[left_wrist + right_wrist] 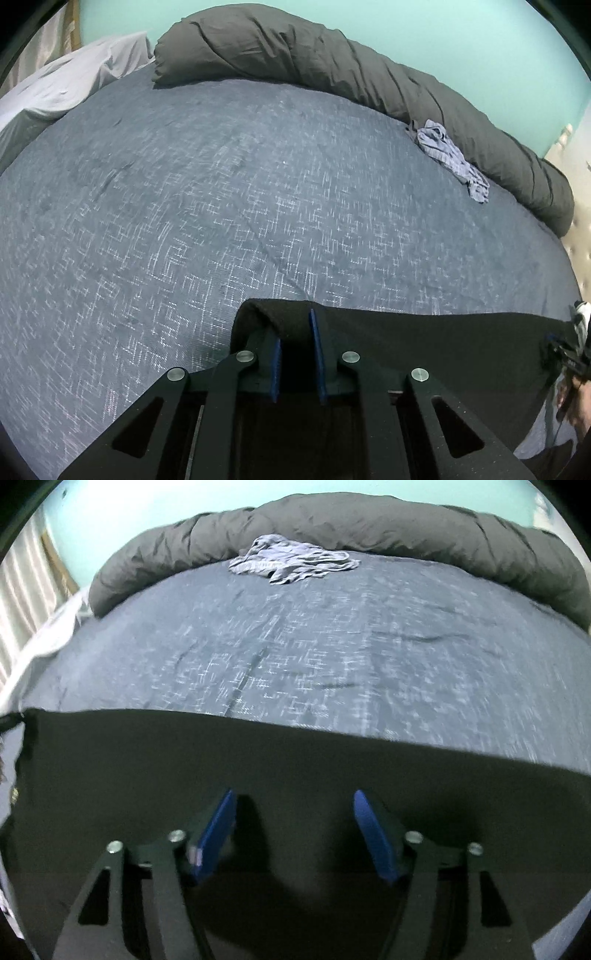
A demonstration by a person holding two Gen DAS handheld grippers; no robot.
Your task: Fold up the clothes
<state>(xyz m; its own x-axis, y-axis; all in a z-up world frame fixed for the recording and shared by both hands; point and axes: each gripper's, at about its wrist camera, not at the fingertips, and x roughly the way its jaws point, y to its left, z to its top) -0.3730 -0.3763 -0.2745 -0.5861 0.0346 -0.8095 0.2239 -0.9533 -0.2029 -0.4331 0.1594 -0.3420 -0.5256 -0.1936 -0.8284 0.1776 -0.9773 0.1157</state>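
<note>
The left gripper (295, 343) pinches the black cloth (443, 354) at six o'clock on the bed (221, 203), the right gripper (295, 834) gapes wide over it, so keep that edge straight.

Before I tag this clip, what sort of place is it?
Most likely a bedroom: the work surface is a bed with a blue patterned cover, a rolled grey duvet lies along the teal wall, and a crumpled pale garment waits nearby.
</note>
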